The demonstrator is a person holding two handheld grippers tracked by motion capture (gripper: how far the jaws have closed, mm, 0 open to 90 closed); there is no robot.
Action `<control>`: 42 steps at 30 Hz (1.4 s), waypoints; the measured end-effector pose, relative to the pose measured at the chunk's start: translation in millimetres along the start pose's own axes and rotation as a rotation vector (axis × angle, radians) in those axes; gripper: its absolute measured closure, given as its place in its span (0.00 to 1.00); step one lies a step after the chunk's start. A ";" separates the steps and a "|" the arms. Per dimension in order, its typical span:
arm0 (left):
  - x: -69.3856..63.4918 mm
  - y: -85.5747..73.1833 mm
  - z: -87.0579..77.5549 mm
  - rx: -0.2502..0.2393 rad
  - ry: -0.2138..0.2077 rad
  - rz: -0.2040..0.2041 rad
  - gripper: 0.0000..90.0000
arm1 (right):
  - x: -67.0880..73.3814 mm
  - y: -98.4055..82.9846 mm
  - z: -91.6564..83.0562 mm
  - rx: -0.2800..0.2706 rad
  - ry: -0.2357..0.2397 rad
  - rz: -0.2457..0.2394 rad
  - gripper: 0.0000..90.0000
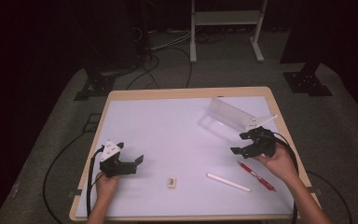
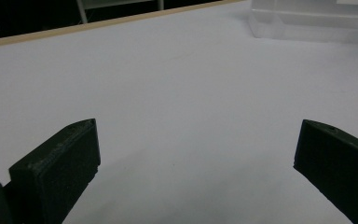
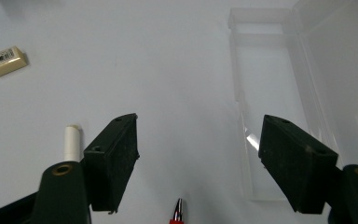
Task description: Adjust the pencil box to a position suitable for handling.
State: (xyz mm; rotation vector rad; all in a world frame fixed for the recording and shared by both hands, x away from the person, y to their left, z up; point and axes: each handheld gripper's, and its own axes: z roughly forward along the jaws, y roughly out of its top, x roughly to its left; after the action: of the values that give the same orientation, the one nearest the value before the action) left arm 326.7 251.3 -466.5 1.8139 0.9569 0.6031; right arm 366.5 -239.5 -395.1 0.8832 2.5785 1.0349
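White table (image 1: pixel 168 121): both grippers hover low, jaws spread, holding nothing.

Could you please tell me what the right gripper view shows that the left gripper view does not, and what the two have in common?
The right gripper view alone shows the small cream rectangular eraser, the end of the white cylindrical stick and the silver tip of the red pen; it looks down into the open clear plastic box. The left gripper view alone shows the table's light wooden edge and a white metal frame beyond it. Both show the white table surface, that clear box, and their own hand-held gripper with jaws wide apart and nothing between them.
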 end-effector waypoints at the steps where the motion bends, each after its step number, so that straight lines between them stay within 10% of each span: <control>1: 0.3 0.1 -0.4 0.005 0.000 0.004 0.00 | -0.2 4.0 2.0 0.004 -0.002 -0.006 0.31; 42: 0.4 -0.1 -0.2 0.001 -0.002 0.002 0.00 | -26.3 30.9 66.4 0.177 -0.027 0.000 0.37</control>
State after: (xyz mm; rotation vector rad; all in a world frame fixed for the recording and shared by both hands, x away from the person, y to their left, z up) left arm 326.8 251.8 -466.6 1.8157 0.9542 0.6018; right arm 428.5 -201.3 -422.4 0.9314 2.6789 0.7983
